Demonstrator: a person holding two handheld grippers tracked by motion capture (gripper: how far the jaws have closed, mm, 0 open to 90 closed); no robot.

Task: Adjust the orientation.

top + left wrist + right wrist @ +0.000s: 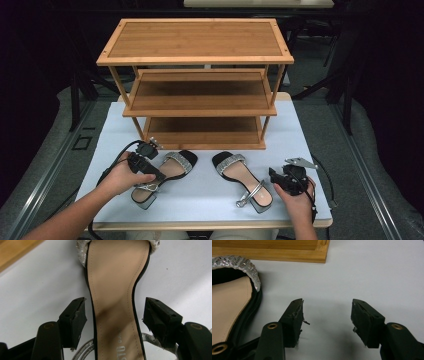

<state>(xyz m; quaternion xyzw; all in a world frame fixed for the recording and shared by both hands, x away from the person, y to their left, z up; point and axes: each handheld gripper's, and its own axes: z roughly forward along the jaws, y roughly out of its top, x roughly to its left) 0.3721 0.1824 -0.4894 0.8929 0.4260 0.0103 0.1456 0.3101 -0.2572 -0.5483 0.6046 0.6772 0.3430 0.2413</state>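
Left sandal (pixel 162 175) lies toward the table's (pixel 115 145) front-left, its waist between the wide-open, non-touching jaws of the left gripper (pixel 113 315), right sandal (pixel 242 180) beside it toward the front edge, right gripper (pixel 327 315) open over bare table by the front-right corner, rack (pixel 200 85) behind

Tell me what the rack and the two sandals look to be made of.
Rack: light wood, probably bamboo, going by the striped grain; smooth satin finish. Left sandal: tan insole that looks like smooth leather or imitation with a stitched edge, black rim, glittery silver toe strap, perhaps rhinestone mesh. Right sandal: same look, with a shiny metallic ankle strap.
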